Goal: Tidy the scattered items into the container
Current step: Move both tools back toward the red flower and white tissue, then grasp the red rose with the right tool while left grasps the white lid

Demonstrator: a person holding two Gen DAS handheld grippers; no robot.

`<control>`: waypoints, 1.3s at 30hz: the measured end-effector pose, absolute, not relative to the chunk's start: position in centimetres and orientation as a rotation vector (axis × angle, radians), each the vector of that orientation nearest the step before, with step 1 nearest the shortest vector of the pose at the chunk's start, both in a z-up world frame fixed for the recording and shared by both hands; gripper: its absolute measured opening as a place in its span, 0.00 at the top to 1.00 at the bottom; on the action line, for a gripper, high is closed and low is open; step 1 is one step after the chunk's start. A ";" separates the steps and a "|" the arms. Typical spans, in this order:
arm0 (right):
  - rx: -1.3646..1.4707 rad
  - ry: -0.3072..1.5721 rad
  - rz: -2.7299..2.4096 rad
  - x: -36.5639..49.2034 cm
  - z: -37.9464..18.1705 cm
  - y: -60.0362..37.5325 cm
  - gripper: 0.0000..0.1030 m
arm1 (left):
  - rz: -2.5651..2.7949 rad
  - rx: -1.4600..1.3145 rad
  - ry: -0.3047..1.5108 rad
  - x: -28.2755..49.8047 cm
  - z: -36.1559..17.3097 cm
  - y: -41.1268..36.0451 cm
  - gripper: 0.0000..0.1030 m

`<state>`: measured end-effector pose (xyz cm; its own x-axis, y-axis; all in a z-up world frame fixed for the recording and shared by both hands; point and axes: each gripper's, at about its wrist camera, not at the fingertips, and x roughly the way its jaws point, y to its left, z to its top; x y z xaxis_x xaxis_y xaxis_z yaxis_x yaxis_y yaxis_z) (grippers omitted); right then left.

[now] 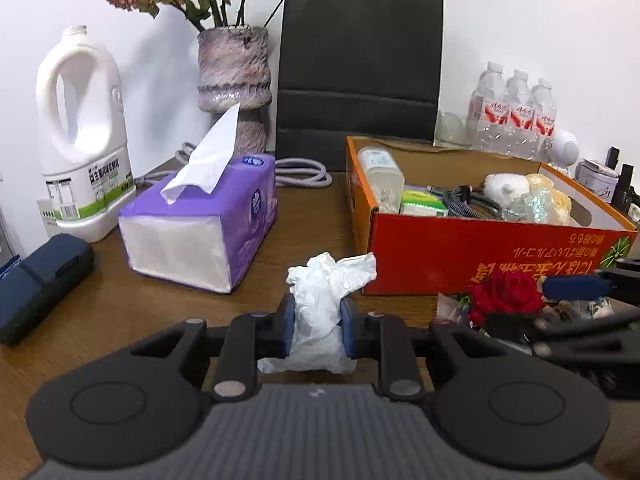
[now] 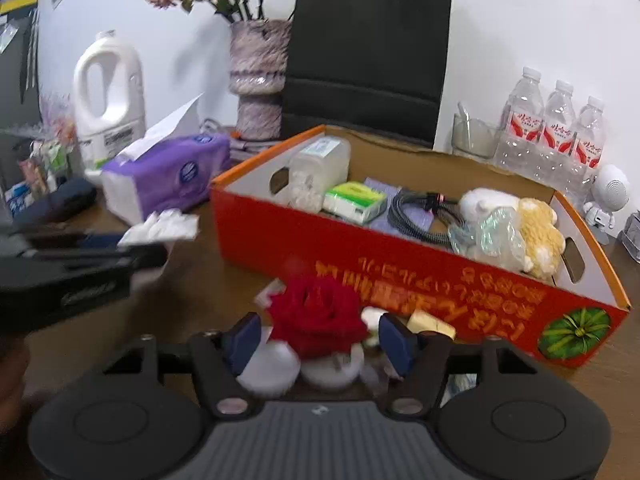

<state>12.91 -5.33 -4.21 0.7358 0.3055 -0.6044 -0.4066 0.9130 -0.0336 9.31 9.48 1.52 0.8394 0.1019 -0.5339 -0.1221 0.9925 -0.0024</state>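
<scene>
My left gripper (image 1: 318, 320) is shut on a crumpled white tissue (image 1: 326, 300) and holds it above the wooden table, left of the red cardboard box (image 1: 480, 264). The tissue also shows in the right wrist view (image 2: 160, 228). My right gripper (image 2: 320, 338) is open, its blue pads on either side of a red rose (image 2: 316, 316) that lies on the table in front of the box (image 2: 360, 256). The rose also shows in the left wrist view (image 1: 506, 294). The box holds a clear jar (image 2: 320, 168), a green pack (image 2: 354, 200), a cable and plush toys.
A purple tissue pack (image 1: 208, 220), a white jug (image 1: 84, 136), a vase (image 1: 234, 80), a black paper bag (image 1: 360, 72) and water bottles (image 1: 516, 116) stand behind. A dark case (image 1: 36, 280) lies at the left. Small white and yellow bits (image 2: 430, 324) lie by the rose.
</scene>
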 end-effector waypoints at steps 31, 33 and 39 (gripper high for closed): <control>0.391 0.685 0.394 2.8 -4.2 -20.0 0.67 | -0.089 0.075 0.411 -3.5 3.3 1.0 0.21; 0.403 0.685 0.386 3.0 -4.0 -20.2 0.67 | -0.214 0.075 0.472 -4.0 3.0 -1.5 0.22; 0.439 0.703 0.437 2.8 -3.8 -20.2 0.67 | -0.339 0.262 0.494 -2.1 1.0 -8.9 0.43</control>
<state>2.83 -20.25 -3.83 0.6817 0.5191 -0.5156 -0.2322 0.8217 0.5204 -2.05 -8.95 1.04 0.8269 -0.2526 -0.5024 0.3775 0.9116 0.1629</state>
